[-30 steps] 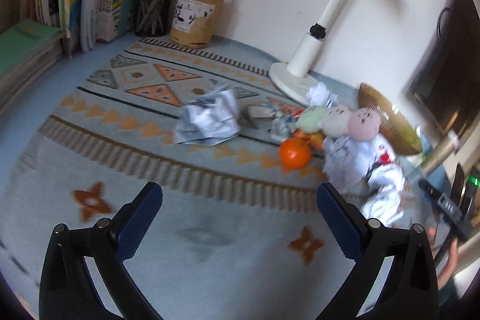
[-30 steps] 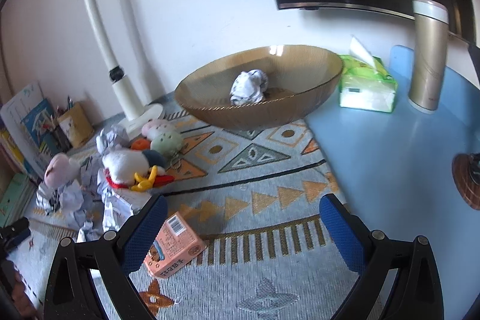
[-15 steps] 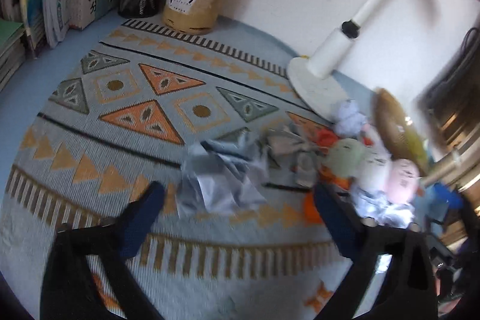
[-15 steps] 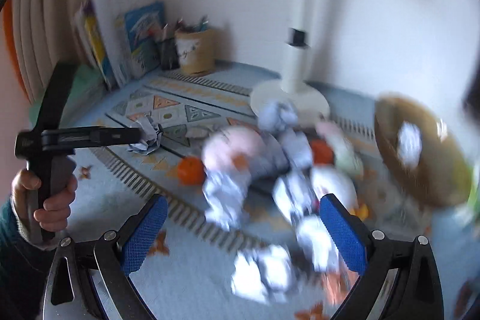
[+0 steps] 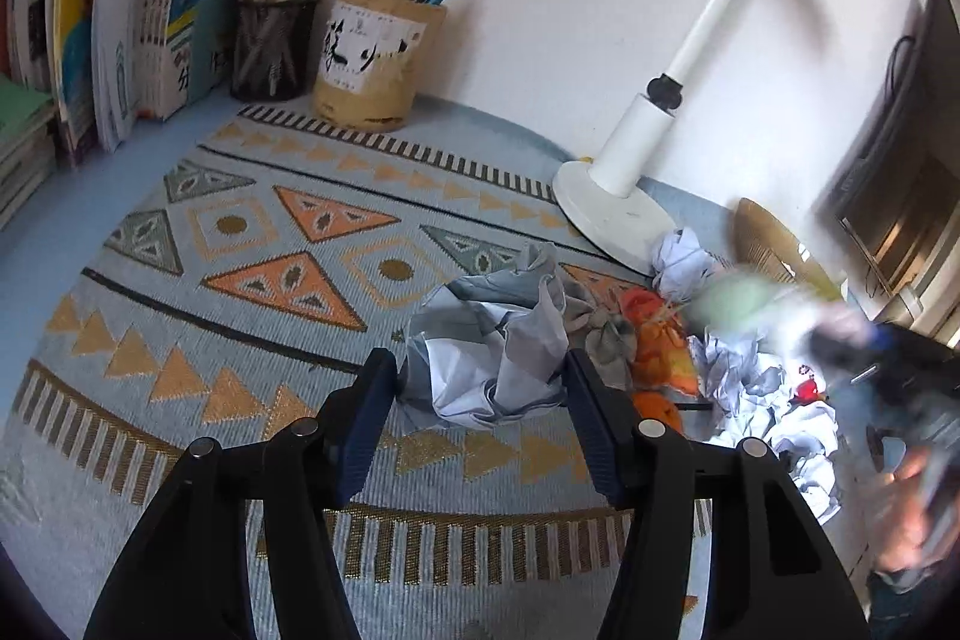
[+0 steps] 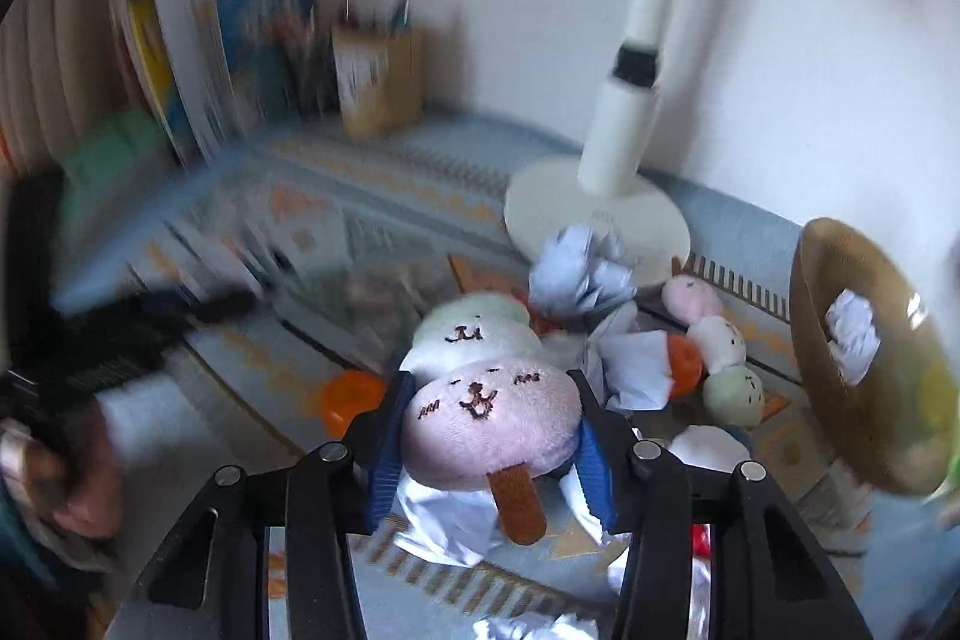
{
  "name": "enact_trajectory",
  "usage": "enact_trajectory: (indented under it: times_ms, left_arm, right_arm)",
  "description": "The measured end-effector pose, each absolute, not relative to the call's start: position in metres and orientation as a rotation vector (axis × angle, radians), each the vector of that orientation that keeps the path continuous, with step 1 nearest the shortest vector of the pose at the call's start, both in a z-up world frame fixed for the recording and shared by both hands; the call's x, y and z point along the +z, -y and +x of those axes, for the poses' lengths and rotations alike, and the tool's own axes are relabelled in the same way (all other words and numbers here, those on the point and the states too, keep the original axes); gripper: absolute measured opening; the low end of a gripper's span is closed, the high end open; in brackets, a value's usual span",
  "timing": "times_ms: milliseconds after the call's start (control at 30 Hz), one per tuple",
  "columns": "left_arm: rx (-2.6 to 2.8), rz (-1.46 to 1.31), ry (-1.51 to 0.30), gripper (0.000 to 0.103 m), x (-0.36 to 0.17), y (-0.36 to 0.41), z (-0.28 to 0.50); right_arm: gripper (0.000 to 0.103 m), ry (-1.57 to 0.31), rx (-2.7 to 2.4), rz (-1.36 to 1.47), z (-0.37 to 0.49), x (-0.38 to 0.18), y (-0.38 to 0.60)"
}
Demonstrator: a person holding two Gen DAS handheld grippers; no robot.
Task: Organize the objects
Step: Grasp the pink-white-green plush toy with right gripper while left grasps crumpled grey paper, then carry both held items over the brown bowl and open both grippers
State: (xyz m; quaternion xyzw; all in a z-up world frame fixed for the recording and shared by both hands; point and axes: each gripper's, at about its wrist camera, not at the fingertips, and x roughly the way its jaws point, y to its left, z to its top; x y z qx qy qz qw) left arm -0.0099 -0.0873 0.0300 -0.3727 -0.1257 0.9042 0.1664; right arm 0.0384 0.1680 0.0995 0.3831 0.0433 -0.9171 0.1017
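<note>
Left tool (image 5: 480, 388), jaws just closing, brackets crumpled paper (image 5: 489, 346); pad contact unclear. Right tool (image 6: 489, 436), just closing, pinches pink plush toy (image 6: 492, 421)

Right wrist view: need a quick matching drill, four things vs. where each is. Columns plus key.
Things:
1. pink plush
2. crumpled paper ball
3. desk lamp
4. pen holder

Places:
A. inside the brown bowl
B. by the back wall, beside the books
C. between the right gripper pads
D. base on the mat's far edge, behind the pile

Pairs: 1-C, 2-A, 3-D, 4-B
</note>
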Motion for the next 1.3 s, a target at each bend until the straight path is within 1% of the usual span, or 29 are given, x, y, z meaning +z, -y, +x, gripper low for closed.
enact_trajectory:
  times_ms: [100, 133, 200, 267, 367, 500, 533, 600, 633, 667, 700, 733, 767, 900, 933, 967, 1000, 1033, 1100, 1167, 1300]
  left_arm:
    - [2.582, -1.056, 0.343, 0.055, 0.030, 0.087, -0.010]
    - [2.584, -1.055, 0.337, 0.055, 0.029, 0.087, -0.011]
    - [2.602, -1.050, 0.320, 0.055, 0.030, 0.085, -0.008]
    - [2.616, -1.043, 0.279, 0.055, 0.031, 0.079, -0.004]
    - [2.621, -1.028, 0.235, 0.055, 0.037, 0.068, 0.003]
    - [2.583, -0.977, 0.254, 0.055, 0.058, 0.052, 0.031]
    - [2.579, -0.966, 0.225, 0.055, 0.063, 0.046, 0.039]
    - [2.574, -0.947, 0.169, 0.055, 0.072, 0.036, 0.052]
    - [2.564, -0.944, 0.153, 0.055, 0.075, 0.031, 0.057]
    - [2.553, -0.943, 0.146, 0.055, 0.077, 0.027, 0.061]
    - [2.539, -0.943, 0.144, 0.055, 0.079, 0.022, 0.064]
    - [2.525, -0.947, 0.143, 0.055, 0.081, 0.017, 0.065]
    - [2.511, -0.952, 0.137, 0.055, 0.082, 0.009, 0.066]
    - [2.452, -0.936, 0.079, 0.055, 0.094, -0.025, 0.075]
    - [2.443, -0.931, 0.058, 0.055, 0.096, -0.033, 0.078]
    - [2.432, -0.931, 0.032, 0.055, 0.098, -0.042, 0.079]
    - [2.417, -0.939, 0.002, 0.055, 0.101, -0.053, 0.079]
    - [2.400, -0.948, -0.022, 0.055, 0.103, -0.063, 0.079]
    - [2.367, -0.955, -0.058, 0.055, 0.109, -0.082, 0.075]
    - [2.333, -0.953, -0.072, 0.055, 0.120, -0.101, 0.064]
    - [2.299, -0.920, -0.075, 0.055, 0.149, -0.146, 0.036]
  right_arm:
    - [0.048, 0.049, -2.842, 1.009, 0.084, 0.136, -0.218]
    - [0.048, 0.084, -2.918, 0.980, 0.107, 0.144, -0.242]
    - [0.048, 0.089, -3.072, 0.971, 0.142, 0.143, -0.276]
    - [0.049, 0.162, -3.184, 1.054, 0.177, 0.123, -0.319]
    - [0.049, 0.383, -3.161, 1.187, 0.202, 0.082, -0.364]
    - [0.050, 0.469, -3.054, 1.232, 0.207, 0.044, -0.374]
    - [0.050, 0.486, -2.994, 1.279, 0.208, 0.035, -0.374]
    - [0.052, 0.458, -2.945, 1.325, 0.211, 0.028, -0.371]
    - [0.058, 0.410, -2.926, 1.357, 0.214, 0.025, -0.371]
    - [0.068, 0.383, -2.925, 1.366, 0.217, 0.026, -0.374]
    - [0.073, 0.358, -2.927, 1.361, 0.221, 0.027, -0.374]
    - [0.081, 0.352, -2.926, 1.347, 0.222, 0.026, -0.373]
    - [0.087, 0.352, -2.921, 1.331, 0.221, 0.025, -0.372]
    - [0.089, 0.311, -2.882, 1.352, 0.212, 0.023, -0.369]
    - [0.086, 0.274, -2.869, 1.387, 0.208, 0.020, -0.366]
    - [0.063, 0.241, -2.869, 1.412, 0.205, 0.017, -0.363]
    - [0.052, 0.207, -2.869, 1.446, 0.202, 0.013, -0.361]
    - [0.048, 0.166, -2.876, 1.456, 0.201, 0.012, -0.359]
    - [0.047, 0.189, -2.878, 1.413, 0.202, 0.017, -0.363]
    - [0.046, 0.269, -2.875, 1.357, 0.201, 0.032, -0.375]
    - [0.046, 0.341, -2.974, 1.158, 0.193, 0.091, -0.404]
